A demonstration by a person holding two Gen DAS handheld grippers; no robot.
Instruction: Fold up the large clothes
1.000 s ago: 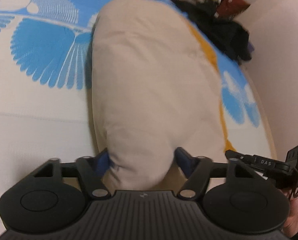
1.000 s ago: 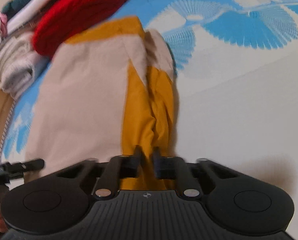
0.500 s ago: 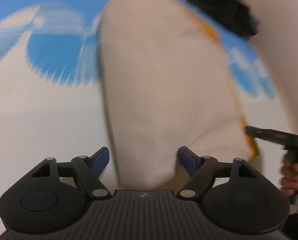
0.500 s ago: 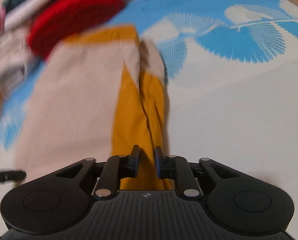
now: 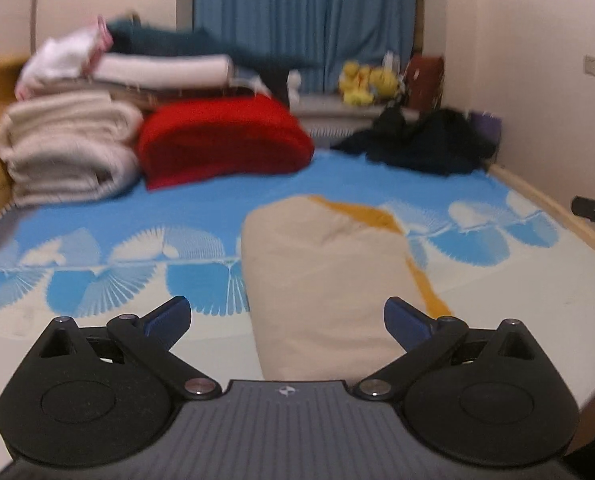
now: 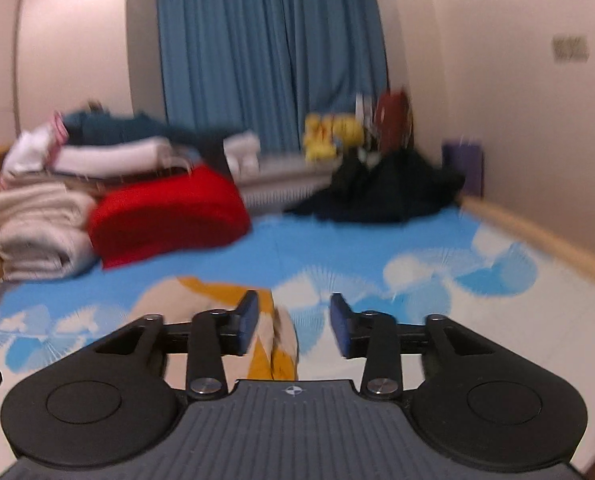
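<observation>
A beige garment with mustard-yellow trim (image 5: 325, 280) lies folded into a long narrow shape on the blue-and-white bedsheet (image 5: 137, 220). My left gripper (image 5: 287, 316) is open and empty, its jaws wide apart just in front of the garment's near end. In the right wrist view the same garment (image 6: 201, 320) lies low and left, partly hidden behind my left finger. My right gripper (image 6: 293, 324) is open and empty above its near right edge.
A folded red blanket (image 5: 221, 140) and a stack of beige and white folded laundry (image 5: 65, 148) sit at the far left of the bed. A dark clothes pile (image 5: 421, 144) lies at the far right by the wall. A wooden bed rail (image 5: 553, 212) runs along the right.
Both grippers let go of the garment and opened. Both pulled back and tilted up, so the room now shows. The garment stays on the bed.
</observation>
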